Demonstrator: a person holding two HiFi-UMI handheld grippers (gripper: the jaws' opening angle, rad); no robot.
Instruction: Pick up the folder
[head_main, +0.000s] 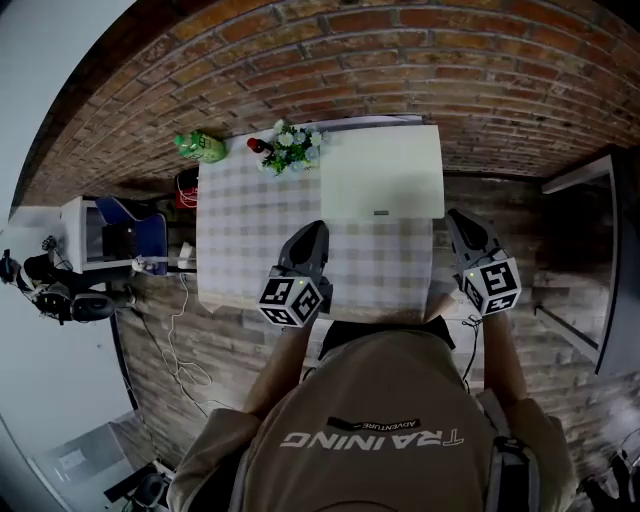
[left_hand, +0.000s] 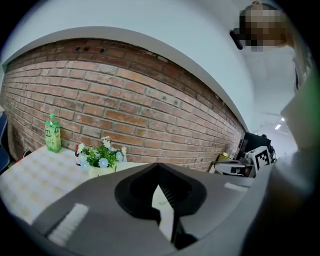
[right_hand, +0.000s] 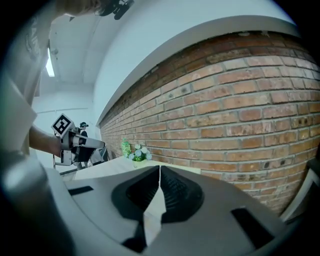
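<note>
- Cream-pale, flat and thin, the folder (head_main: 382, 172) lies on the far right corner of the desk (head_main: 250, 240). It is ahead and to the right of the left hand-held gripper (head_main: 314, 230) and ahead and just left of the right hand-held gripper (head_main: 458, 218). Neither touches it.
- Both hand-held grippers have their jaws pressed together, with nothing between them.
- The folder looks light, smooth and floppy, and would likely sag if lifted by one corner. Its near edge, or the right edge along the desk's rim, seems the best hold, with one jaw slid beneath.
- A checked cloth covers the desk. Beyond the left hand-held gripper stand a green bottle (head_main: 203, 147), a small red item (head_main: 259, 145) and a pot of flowers (head_main: 290, 147).
- A blue chair (head_main: 135, 225) sits well left of the left hand-held gripper, on a plank floor (head_main: 230, 340). A brick wall (head_main: 400, 60) rises ahead of both.
</note>
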